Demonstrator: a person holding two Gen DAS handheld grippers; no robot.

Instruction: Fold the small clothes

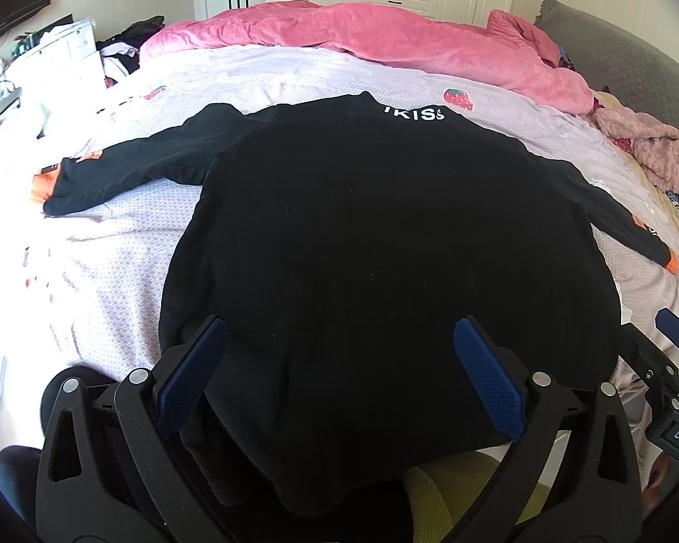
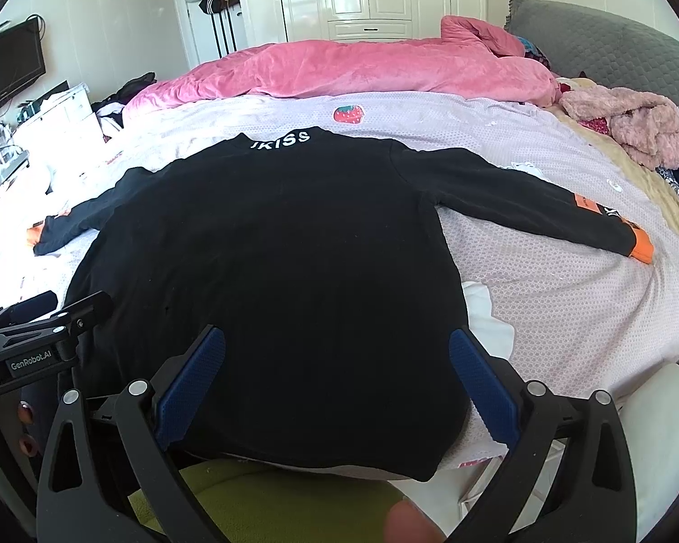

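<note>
While black top [image 1: 362,235] lies flat on bed [image 1: 113,271] | left gripper [image 1: 339,375], right gripper [image 2: 337,384] spread, empty | I judge next: pinch hem.

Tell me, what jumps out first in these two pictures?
A black long-sleeved top lies spread flat on the bed, sleeves stretched out to both sides, white letters at its collar. Behind it a bright pink quilt is bunched along the far side of the bed. In front, each open gripper's blue-padded fingers frame the top's near hem.
</note>
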